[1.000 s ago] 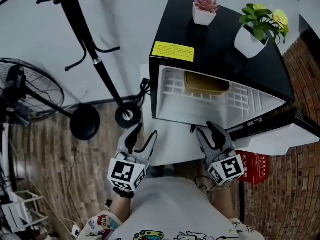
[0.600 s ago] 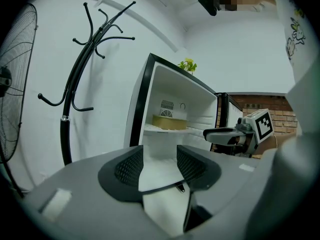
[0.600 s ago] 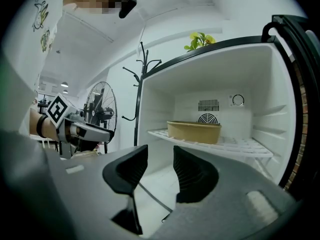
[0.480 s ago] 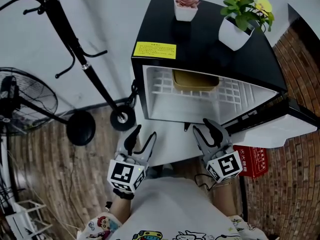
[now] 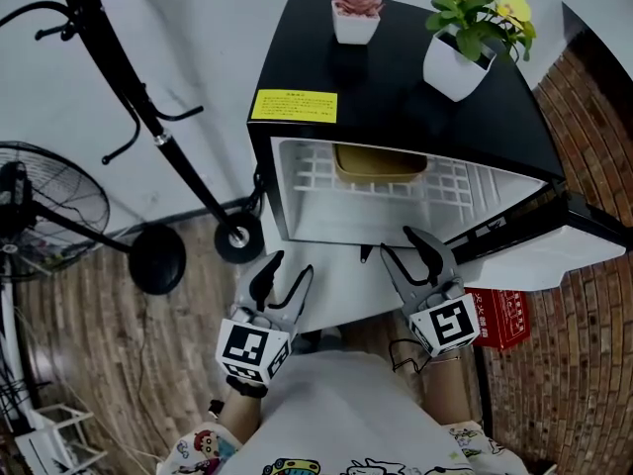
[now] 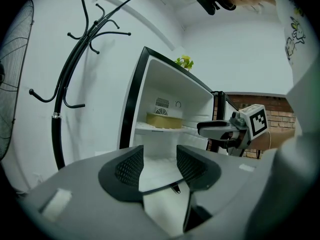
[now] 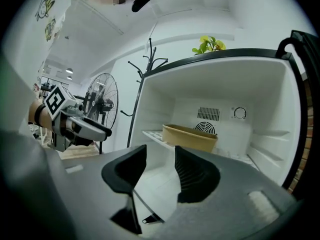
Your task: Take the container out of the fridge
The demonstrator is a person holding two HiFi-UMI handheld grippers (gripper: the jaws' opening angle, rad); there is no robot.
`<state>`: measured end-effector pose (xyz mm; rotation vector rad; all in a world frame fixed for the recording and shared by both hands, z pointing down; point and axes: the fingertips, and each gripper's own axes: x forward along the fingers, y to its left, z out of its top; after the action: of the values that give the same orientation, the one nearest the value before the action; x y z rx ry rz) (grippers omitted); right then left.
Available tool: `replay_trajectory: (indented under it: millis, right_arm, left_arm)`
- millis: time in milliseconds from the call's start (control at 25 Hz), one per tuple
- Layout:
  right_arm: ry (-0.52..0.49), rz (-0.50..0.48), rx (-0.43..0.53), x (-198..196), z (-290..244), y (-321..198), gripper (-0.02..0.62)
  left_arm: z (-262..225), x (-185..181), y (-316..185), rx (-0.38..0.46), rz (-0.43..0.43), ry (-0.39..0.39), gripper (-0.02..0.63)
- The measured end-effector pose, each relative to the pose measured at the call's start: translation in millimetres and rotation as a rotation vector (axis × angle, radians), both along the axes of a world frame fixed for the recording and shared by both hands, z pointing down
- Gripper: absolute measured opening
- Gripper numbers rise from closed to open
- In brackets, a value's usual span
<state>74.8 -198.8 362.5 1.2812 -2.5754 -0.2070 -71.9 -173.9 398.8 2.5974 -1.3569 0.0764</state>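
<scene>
Overhead, fridge [image 5: 396, 77] half-hides container [image 5: 381, 163] — left claw [image 5: 290, 265] wide, right claw [image 5: 398, 241] just widened, both empty.

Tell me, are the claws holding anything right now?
No, nothing is held. The left claw is open and empty; the right claw has just been opening, with nothing between its jaws. The container sits on the fridge shelf.

Homelike room: fridge [image 5: 396, 97], coat stand [image 5: 158, 139], fan [image 5: 54, 196]
</scene>
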Motion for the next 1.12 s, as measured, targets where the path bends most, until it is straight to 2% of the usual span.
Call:
replay_trajectory:
  millis: [120,240,360,520,1120]
  right_arm:
    - [0.040,-0.016,0.028,-3.8,-4.1,-6.0,0.178]
    - [0.125,-0.061,0.073,-14.0,-10.4,-11.8,0.186]
    - [0.186,-0.086,0.077,-21.8,-10.6,-17.6,0.193]
    - [0.205,-0.112,0.077,-32.5,-9.8,-24.0,0.202]
    - [0.409,-0.169,0.153,-64.5,-18.0,-55.8,0.241]
  left_arm:
    - [1.2,2.7,-0.8,-0.003,0.006,0.005,0.201]
    - [1.9,4.6,-1.3,-0.005,0.009,0.008,0.201]
    - [0.9,6.0,-2.6,-0.008,0.011,0.009,0.201]
    - [2.6,6.5,-3.9,-0.005,0.012,0.014,0.201]
    - [0.5,-0.3,-4.7,0.000,0.013,0.016,0.199]
